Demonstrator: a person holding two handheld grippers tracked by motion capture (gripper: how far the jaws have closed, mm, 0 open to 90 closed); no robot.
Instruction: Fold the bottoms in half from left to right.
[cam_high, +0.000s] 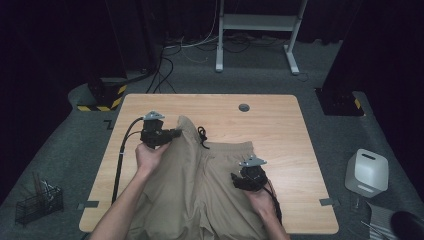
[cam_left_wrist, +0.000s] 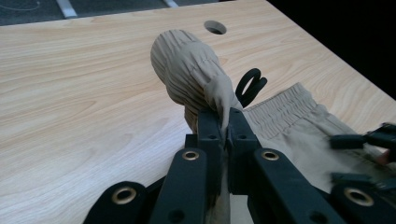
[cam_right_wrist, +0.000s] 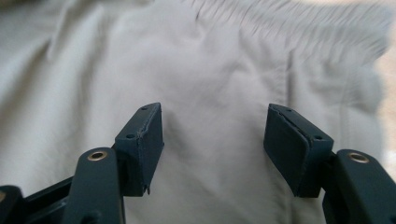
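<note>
Now left claw (cam_left_wrist: 224, 128) — pinched shorts (cam_left_wrist: 196, 74)

Recording lab, dark-curtained bay.
Wooden table (cam_high: 280, 125) with a cable hole (cam_high: 244, 107) on grey carpet; black curtains around; loose cables (cam_high: 165, 65) on the floor; hazard-striped stand base (cam_high: 102, 97); white desk frame (cam_high: 257, 25); wire basket (cam_high: 37, 202).

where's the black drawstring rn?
High view: the drawstring lies on the table at the shorts' waistband, just right of the left tool. Left gripper view: its loop sits right of the lifted bunch of waistband.
</note>
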